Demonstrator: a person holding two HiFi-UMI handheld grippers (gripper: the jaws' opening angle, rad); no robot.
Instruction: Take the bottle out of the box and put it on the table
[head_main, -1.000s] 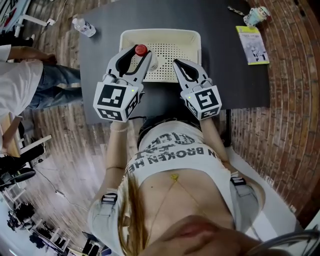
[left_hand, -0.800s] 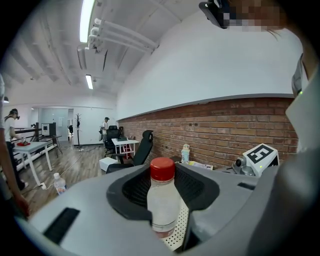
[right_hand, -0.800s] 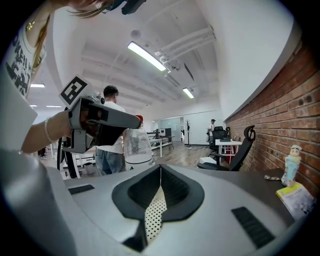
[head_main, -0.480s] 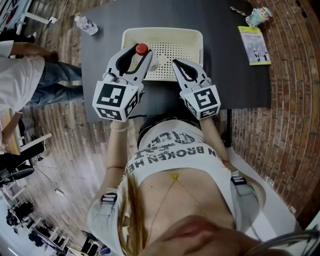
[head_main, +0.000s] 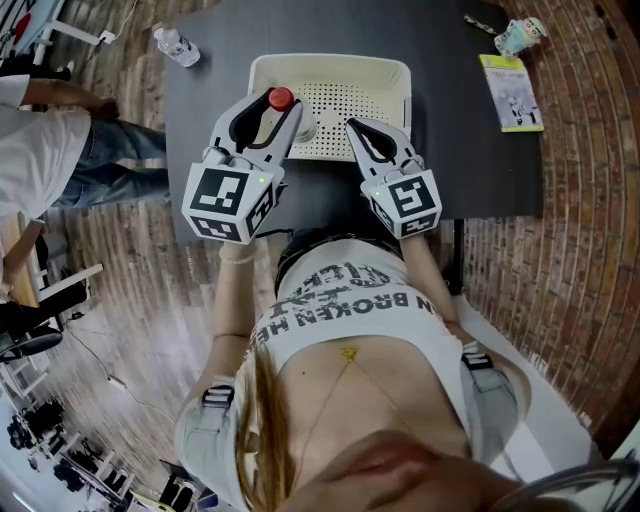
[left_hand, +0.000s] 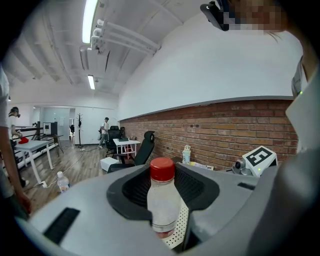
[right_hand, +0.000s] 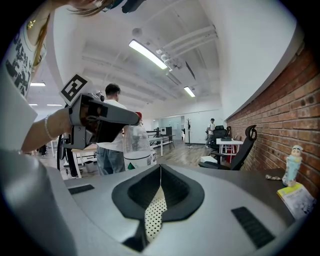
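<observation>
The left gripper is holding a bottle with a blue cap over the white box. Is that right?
Not quite: the cap is red, not blue, as the left gripper view shows plainly. The rest holds: the left gripper is holding the bottle over the white box.

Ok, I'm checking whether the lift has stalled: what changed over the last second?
Nothing visibly changed. The left gripper still holds the red-capped bottle over the near left corner of the box, and the right gripper stays shut and empty beside it.
</observation>
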